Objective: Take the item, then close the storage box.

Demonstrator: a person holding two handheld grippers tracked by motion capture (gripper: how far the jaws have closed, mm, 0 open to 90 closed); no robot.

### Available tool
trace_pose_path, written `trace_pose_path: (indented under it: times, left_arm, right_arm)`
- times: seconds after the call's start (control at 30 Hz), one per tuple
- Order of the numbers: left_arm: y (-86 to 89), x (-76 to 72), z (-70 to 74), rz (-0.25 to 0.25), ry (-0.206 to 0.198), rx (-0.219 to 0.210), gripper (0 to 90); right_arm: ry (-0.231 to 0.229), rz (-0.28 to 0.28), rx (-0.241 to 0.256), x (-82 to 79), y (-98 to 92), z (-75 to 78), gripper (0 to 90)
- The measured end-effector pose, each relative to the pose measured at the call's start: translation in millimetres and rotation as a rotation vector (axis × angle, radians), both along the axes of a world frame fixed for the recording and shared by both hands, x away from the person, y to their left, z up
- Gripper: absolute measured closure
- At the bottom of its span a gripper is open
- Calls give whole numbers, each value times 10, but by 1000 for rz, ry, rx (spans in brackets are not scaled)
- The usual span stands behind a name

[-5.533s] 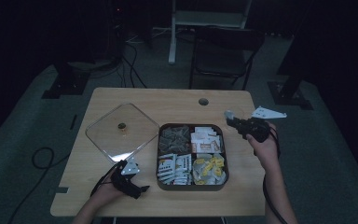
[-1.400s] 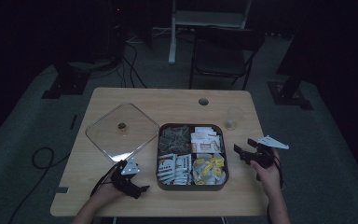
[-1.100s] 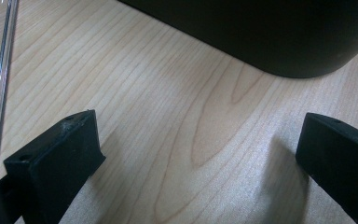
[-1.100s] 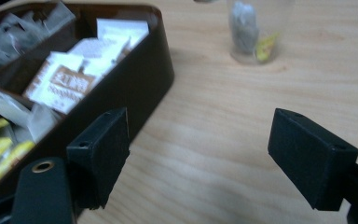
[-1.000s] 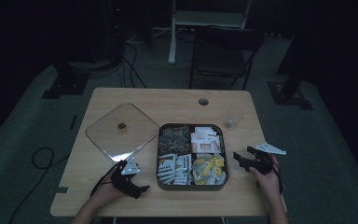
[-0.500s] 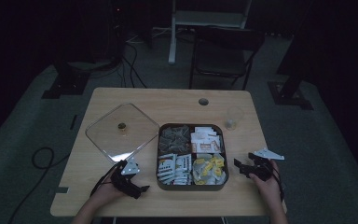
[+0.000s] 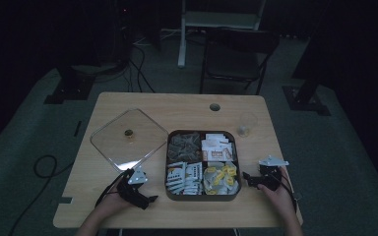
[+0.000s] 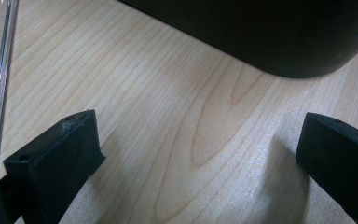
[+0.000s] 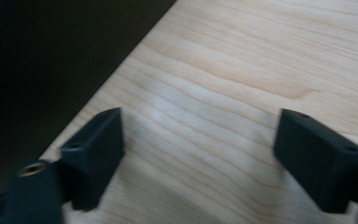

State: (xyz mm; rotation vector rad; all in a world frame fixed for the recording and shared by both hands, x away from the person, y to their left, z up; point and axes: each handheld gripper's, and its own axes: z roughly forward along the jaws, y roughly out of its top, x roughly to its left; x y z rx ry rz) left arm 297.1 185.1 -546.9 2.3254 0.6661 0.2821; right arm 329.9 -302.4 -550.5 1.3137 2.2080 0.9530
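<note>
Your dark tray (image 7: 203, 164) holds four sections of packets, labels too dim to read. Both hand-held grippers, left (image 7: 150, 199) at 7 o'clock and right (image 7: 246, 177) at 4, rest spread on the desk (image 7: 187, 105).

The table (image 7: 187, 105) is pale wood with a fine, smooth grain and a soft satin sheen. The tray (image 7: 169, 162) is dark, matt plastic. The lid (image 7: 108, 142) beside it is clear, glossy plastic. Both grippers' jaws look like matt black plastic, slightly rough at the edges.

high: overhead, far | gripper views: close, sharing table (image 7: 187, 105)
</note>
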Motion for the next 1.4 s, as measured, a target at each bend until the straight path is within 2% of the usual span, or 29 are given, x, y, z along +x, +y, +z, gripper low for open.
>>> trace_pose_path:
  times: [0.7,0.8,1.13,1.17,1.4]
  left_arm:
    - [2,-11,0,10,-3,-7,18]
    - [35,7,14,56,-9,-13,19]
    - [111,56,109,109,-32,-25,40]
    - [126,73,124,119,-29,-37,40]
    - [160,150,191,156,-43,-34,40]
  right_arm:
    - [0,0,0,1,0,0,123]
    - [0,1,0,1,0,0,123]
    - [1,0,0,1,0,0,123]
    - [1,0,0,1,0,0,123]
    - [1,0,0,1,0,0,123]
